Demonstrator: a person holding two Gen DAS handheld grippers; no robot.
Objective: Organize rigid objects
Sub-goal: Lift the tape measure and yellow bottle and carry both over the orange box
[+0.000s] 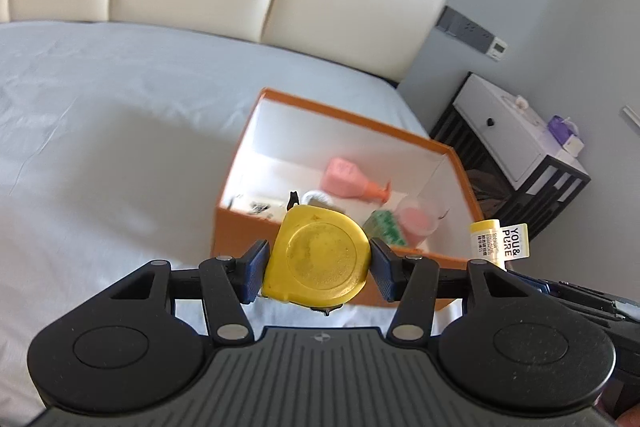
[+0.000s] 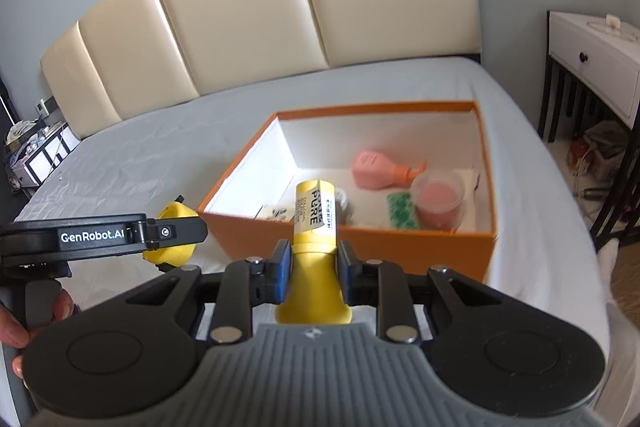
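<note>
L gripper [image 1: 318, 269] clamped on a yellow tape measure [image 1: 318, 259], pads pressing its two sides, flat face toward the cam. It sits lower centre of the left wrist view, held clear of the sheet, in front of the near wall of the orange box [image 1: 456, 163].

R gripper [image 2: 311, 265] closed on a yellow bottle [image 2: 314, 227], pads at its narrow waist, label end pointing up-frame at the box. Bottle tip overlaps the box's near rim in the right wrist view; can't tell if it's actually over the rim or short of it.

Box is on the bed [image 1: 100, 147], open top, white inside. Contents bunched toward the right and near side: pink bottle [image 2: 380, 167] lying on its side, clear tub w/ pink stuff [image 2: 438, 201] just beside it, green dotted packet [image 2: 402, 211] next to the tub, small printed card [image 2: 276, 213] by the near wall. Far-left part of the box floor looks bare.

Room: wide stretch of sheet left of the box. Right of the box the bed edge is close; past it a nightstand [image 2: 596, 63] and floor clutter. Padded headboard [image 2: 280, 7] across the top of frame, well apart from the box.

In the right wrist view the L gripper shows side-on at mid left, a person's hand [image 2: 24, 315] on its handle at the left edge.
</note>
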